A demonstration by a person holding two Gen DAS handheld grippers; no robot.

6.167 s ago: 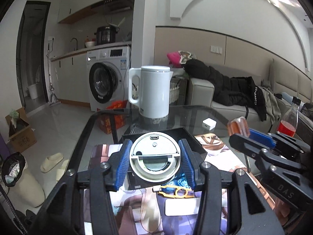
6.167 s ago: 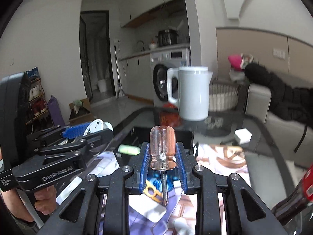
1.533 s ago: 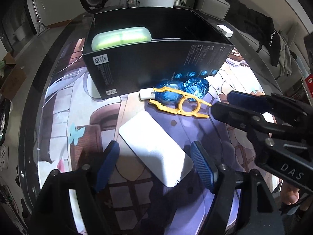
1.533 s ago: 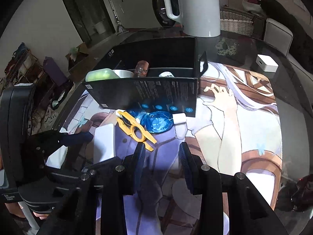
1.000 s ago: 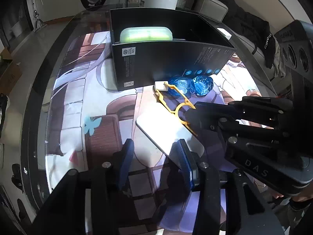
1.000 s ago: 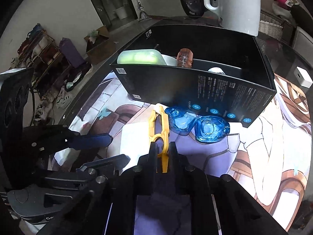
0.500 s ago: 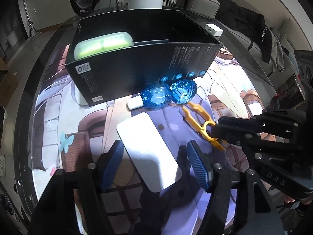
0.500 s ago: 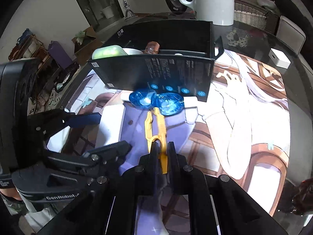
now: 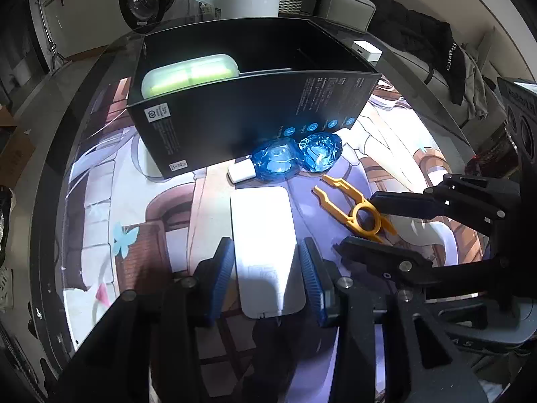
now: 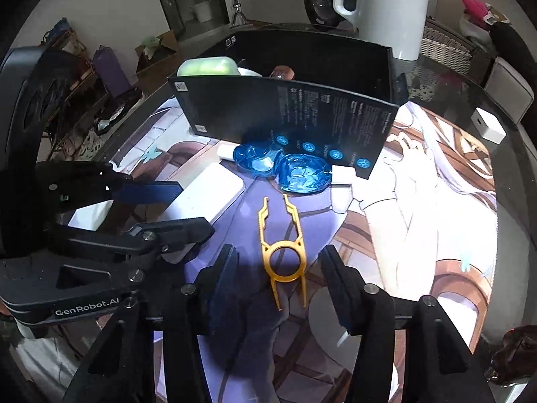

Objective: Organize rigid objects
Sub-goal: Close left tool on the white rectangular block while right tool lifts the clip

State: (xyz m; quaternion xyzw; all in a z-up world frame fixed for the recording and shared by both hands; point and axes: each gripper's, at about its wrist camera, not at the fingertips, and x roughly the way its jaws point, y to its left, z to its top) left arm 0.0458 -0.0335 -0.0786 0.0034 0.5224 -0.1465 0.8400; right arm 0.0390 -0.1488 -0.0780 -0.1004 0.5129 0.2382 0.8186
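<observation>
A black open box (image 9: 255, 114) stands on the printed mat, also in the right wrist view (image 10: 288, 114). A green case (image 9: 189, 74) lies inside it. A flat white slab (image 9: 266, 248) lies on the mat between the open fingers of my left gripper (image 9: 266, 278); whether the pads touch it I cannot tell. A yellow plastic clip (image 10: 283, 248) lies flat on the mat between the open fingers of my right gripper (image 10: 278, 282), not held. It also shows in the left wrist view (image 9: 355, 208). Two blue crumpled items (image 9: 295, 158) lie against the box front.
A white kettle (image 10: 386, 6) stands behind the box. A small white cube (image 10: 488, 129) lies at the table's far right. A small white piece (image 9: 240, 171) lies by the blue items. The glass table rim (image 9: 50, 168) curves on the left. A dark red bottle (image 10: 513, 352) sits at right.
My right gripper has opened and let go of the yellow clip, which now lies on the mat. My left gripper has come down around the white slab.
</observation>
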